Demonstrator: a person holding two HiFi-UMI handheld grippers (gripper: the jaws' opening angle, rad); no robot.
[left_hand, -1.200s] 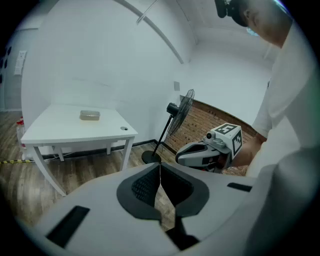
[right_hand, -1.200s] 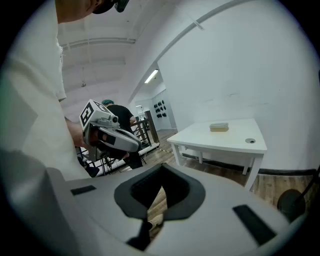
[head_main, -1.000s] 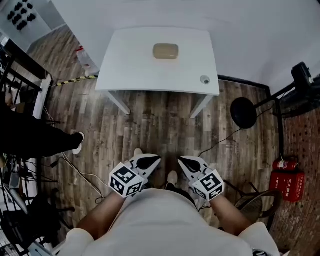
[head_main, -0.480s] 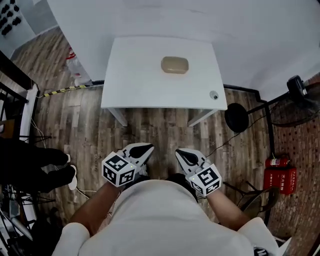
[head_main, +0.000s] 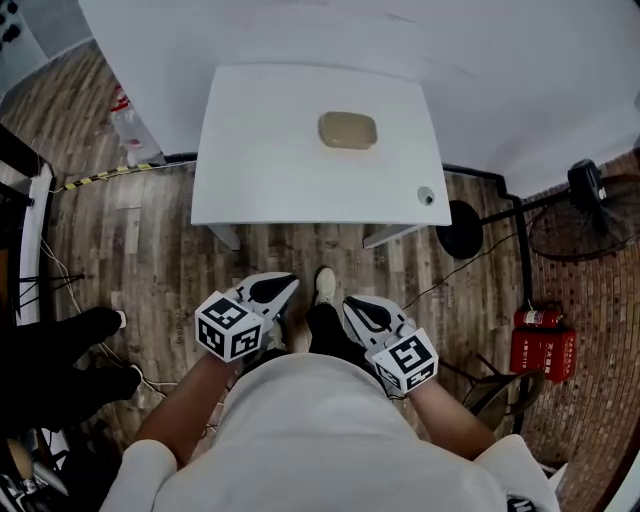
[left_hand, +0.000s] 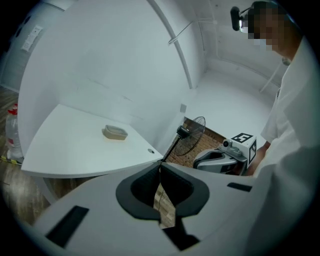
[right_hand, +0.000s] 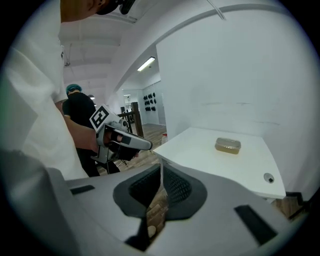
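My left gripper (head_main: 281, 285) and right gripper (head_main: 350, 304) are held low in front of the person's body, above the wood floor and short of the white table (head_main: 260, 160). Both are shut with nothing between the jaws. In the left gripper view the jaws (left_hand: 160, 167) meet in a thin line; the right gripper (left_hand: 220, 159) shows beside them. The right gripper view shows its jaws (right_hand: 161, 167) closed too, with the left gripper (right_hand: 127, 141) to the side. A tan rounded block (head_main: 348, 130) lies on the table's far middle (left_hand: 115, 132) (right_hand: 228, 145), well beyond both grippers.
A small round hole (head_main: 427, 197) sits near the table's right front corner. A standing fan (head_main: 590, 200) and red fire extinguisher (head_main: 540, 345) are to the right by a brick wall. A bottle (head_main: 125, 125) stands left of the table. Another person's dark legs (head_main: 50, 360) are at the left.
The person has stepped forward, so the table and tan block are nearer in all views. Both grippers stay shut and empty, still side by side.
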